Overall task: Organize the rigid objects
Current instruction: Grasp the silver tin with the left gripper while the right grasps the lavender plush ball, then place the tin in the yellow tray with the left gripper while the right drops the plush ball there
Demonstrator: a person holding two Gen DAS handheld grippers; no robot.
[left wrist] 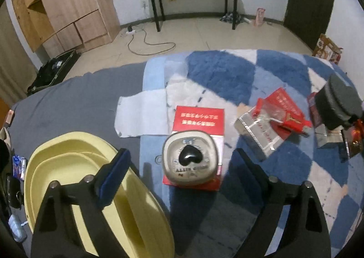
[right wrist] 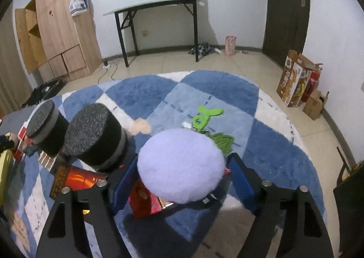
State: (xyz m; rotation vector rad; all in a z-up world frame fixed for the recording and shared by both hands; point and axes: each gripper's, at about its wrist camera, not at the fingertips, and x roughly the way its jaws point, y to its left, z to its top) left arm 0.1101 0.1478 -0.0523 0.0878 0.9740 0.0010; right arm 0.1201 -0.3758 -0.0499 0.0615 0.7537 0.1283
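Two grippers hang over a blue and white checked rug (left wrist: pixel 218 71). From the left wrist view, the left gripper (left wrist: pixel 179 162) has its fingers spread wide with nothing between the pads; a yellow tub (left wrist: pixel 75 160) sits under its left finger, on a grey sheet (left wrist: pixel 75 103). Ahead of it one rounded grey tin (left wrist: pixel 190 160) with a black heart on its lid rests on one flat red box (left wrist: pixel 199 119), which lies on the rug. To the right of these lies one clear plastic case (left wrist: pixel 261 133) touching another red box (left wrist: pixel 286 108). In the right wrist view, the right gripper (right wrist: pixel 179 178) is spread open on either side of one pale fluffy round pad (right wrist: pixel 180 164), which sits on top of a red packet (right wrist: pixel 144 201); whether the pads touch it cannot be told. Two black cylinders (right wrist: pixel 94 135) stand side by side to the left, close to the left finger. One green cut-out shape (right wrist: pixel 206 114) lies on the rug beyond the pad.
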